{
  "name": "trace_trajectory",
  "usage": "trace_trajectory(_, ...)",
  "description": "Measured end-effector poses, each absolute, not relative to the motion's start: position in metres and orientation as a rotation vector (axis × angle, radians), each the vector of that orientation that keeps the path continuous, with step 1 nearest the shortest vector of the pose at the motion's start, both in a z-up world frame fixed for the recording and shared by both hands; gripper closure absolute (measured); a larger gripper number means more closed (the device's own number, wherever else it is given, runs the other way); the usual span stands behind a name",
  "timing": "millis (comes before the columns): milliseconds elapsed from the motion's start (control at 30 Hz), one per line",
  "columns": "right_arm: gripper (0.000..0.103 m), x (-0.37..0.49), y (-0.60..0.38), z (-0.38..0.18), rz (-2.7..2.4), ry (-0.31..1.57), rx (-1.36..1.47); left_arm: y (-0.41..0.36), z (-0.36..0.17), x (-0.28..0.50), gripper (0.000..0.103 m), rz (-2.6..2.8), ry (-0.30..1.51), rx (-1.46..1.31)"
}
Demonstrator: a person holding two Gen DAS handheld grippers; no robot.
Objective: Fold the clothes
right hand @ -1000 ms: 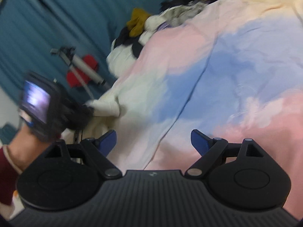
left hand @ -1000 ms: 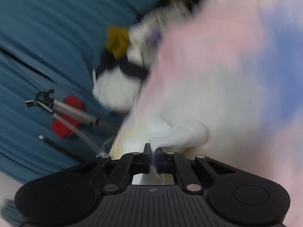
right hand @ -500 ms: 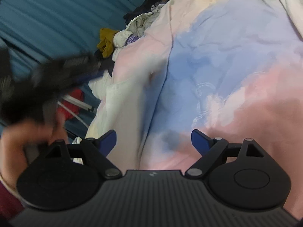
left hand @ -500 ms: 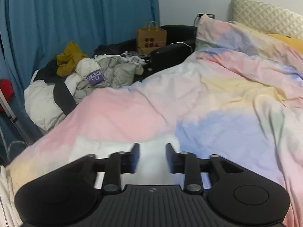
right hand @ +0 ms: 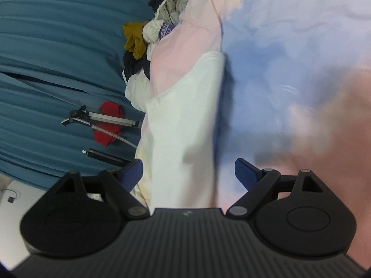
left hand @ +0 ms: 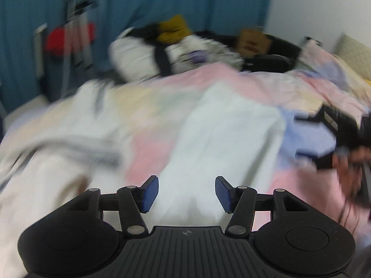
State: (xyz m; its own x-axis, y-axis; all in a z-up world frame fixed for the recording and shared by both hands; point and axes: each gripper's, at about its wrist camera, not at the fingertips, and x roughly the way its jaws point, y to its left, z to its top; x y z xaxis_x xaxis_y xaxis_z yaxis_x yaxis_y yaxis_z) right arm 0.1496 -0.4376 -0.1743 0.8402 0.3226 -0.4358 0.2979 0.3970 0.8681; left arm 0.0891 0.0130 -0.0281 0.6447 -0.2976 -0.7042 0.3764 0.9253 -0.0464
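White garment [left hand: 222, 125] flat on pastel duvet [right hand: 289, 53], ahead between left tongs [left hand: 187, 193] and right tongs [right hand: 189, 173], both spread apart, empty

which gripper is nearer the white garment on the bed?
Hard to call. Left gripper and right gripper both hover open over the white garment, touching nothing.

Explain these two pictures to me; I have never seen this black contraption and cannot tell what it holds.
There is no robot: a person carries a two-finger claw in each hand, with a camera on each looking along its fingers. One picture comes from the left claw, the other from the right claw. Both stand open and hold nothing. Ahead lies a white garment on a bed with a pastel duvet. A pile of clothes sits beyond it, by a blue curtain. The left picture is blurred.
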Motion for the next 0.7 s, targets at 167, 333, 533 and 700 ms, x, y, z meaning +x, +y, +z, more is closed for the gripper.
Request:
trace_trajectory(167,0.022,0.193,-0.439,-0.171,0.031,0.617,1.074,0.093,-0.036,0.048,0.046,-0.303,0.832,-0.007)
trace_trajectory(333,0.035,0.223,-0.441,-0.186,0.025,0.63,1.022,0.128,-0.048,0.042,0.046,-0.253,0.844,-0.155)
trace_trajectory(533,0.088,0.234,-0.446,-0.206,-0.01,0.607,1.015,0.128,-0.036,0.051,0.043,-0.242,0.782,-0.213)
trace_trajectory(700,0.097,0.229,-0.448,-0.189,-0.011,0.566,0.974,0.137,-0.035,0.054,0.042,-0.234,0.794,-0.292)
